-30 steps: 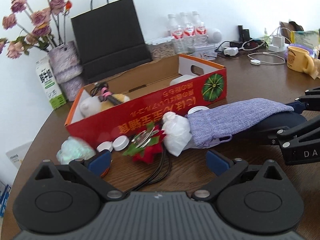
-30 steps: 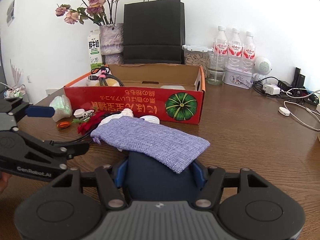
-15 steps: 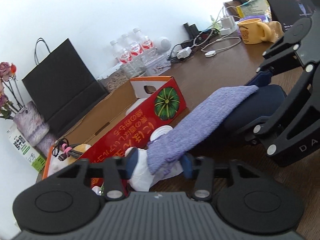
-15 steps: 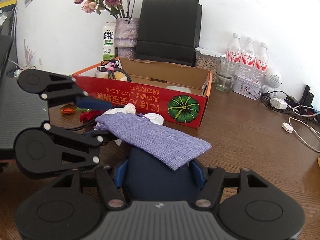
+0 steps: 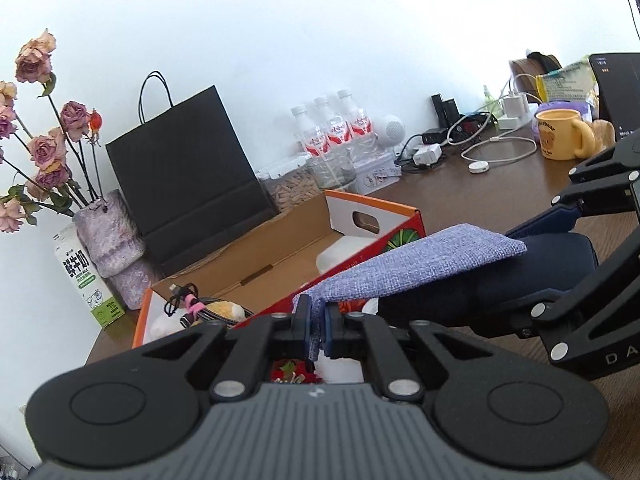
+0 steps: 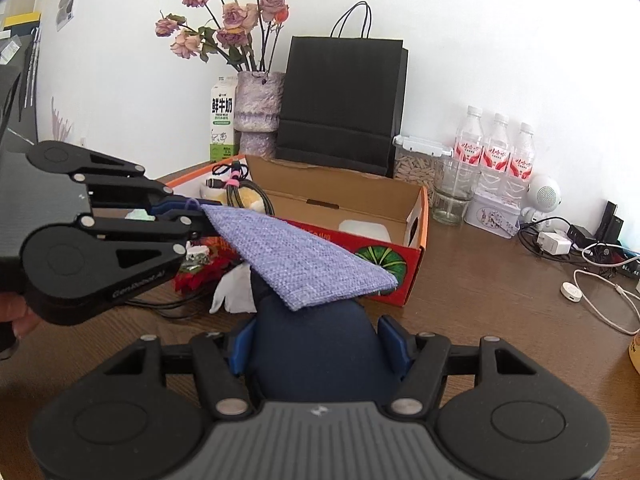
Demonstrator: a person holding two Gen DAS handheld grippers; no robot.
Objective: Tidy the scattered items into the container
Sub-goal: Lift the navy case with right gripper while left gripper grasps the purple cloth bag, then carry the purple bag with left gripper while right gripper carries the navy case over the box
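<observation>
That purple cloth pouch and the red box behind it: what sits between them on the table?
In the right wrist view, crumpled white tissue and a red decoration lie between the purple pouch and red box.

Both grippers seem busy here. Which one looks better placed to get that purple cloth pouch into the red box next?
Probably the left. The left gripper is shut on the purple pouch at its end nearest the red box. The right gripper is occupied clamping the dark blue object under the pouch.
</observation>
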